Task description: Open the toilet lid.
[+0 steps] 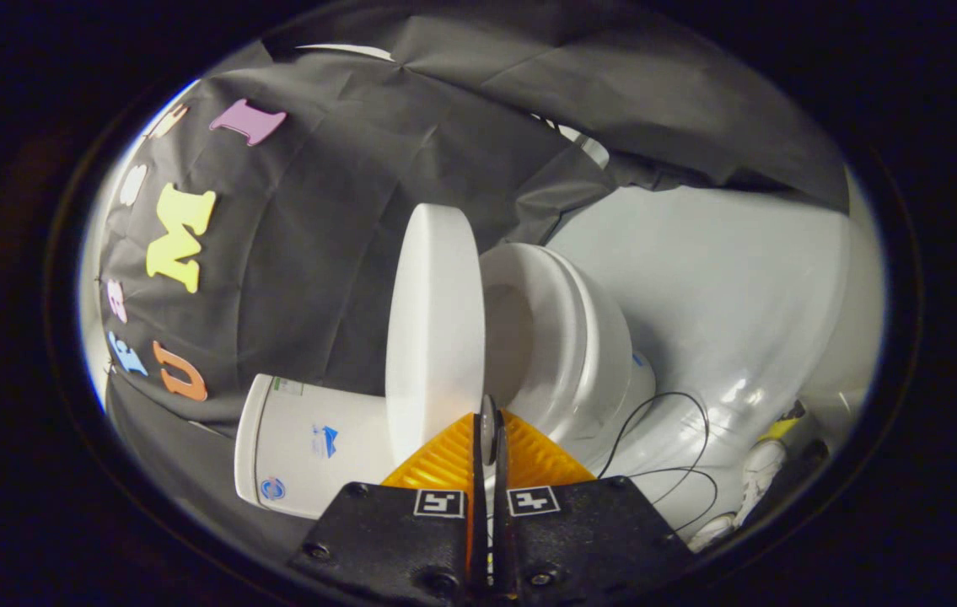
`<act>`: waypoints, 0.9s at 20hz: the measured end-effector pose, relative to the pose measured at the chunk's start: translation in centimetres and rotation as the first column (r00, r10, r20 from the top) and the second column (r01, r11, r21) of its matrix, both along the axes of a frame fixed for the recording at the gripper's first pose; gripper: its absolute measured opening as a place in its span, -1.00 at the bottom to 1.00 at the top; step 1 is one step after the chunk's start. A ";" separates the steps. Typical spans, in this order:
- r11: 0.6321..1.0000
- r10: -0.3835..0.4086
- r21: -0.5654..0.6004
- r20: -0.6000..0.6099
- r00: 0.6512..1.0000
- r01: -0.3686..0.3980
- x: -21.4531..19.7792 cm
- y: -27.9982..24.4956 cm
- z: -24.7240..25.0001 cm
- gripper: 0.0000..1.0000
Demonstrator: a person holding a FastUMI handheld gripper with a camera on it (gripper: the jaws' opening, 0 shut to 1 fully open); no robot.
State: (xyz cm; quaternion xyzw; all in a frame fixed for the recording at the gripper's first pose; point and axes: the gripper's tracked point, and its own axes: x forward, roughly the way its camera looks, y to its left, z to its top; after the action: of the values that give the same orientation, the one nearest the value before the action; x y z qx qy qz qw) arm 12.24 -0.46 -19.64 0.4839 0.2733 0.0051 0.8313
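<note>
The whole view is rolled sideways. The white toilet lid (434,329) is lifted off the seat (567,329) and stands as a broad oval between the seat and the tank (301,447). A wide gap shows between lid and seat, and the inside of the bowl (508,337) is visible. My gripper (488,434) is shut on the lid's front rim, and a thin edge of the lid shows between the two fingertips. The fingers (444,459) are nearly together.
The black cloth wall (335,253) hangs behind the tank and lid. The glossy white floor (739,278) spreads beyond the bowl's base. A thin black cable (680,438) loops across it, and a person's white shoe (760,464) stands near the cable.
</note>
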 end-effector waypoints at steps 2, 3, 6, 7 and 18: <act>1.000 -0.004 -0.013 0.002 1.000 0.004 0.0 0.4 0.9 -0.89; 1.000 -0.004 -0.022 0.005 1.000 0.004 -0.2 0.6 1.4 -0.89; 0.998 -0.002 -0.063 0.019 1.000 0.004 -0.3 1.5 3.2 -0.89; 0.997 0.000 -0.083 0.032 0.999 0.002 -0.4 1.7 3.9 -0.89; 0.986 0.006 -0.169 0.062 0.998 0.004 -0.9 4.9 8.4 -0.88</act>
State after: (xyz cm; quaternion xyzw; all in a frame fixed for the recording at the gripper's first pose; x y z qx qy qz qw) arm 11.31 4.41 -11.22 0.4110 0.2471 -0.0027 0.8775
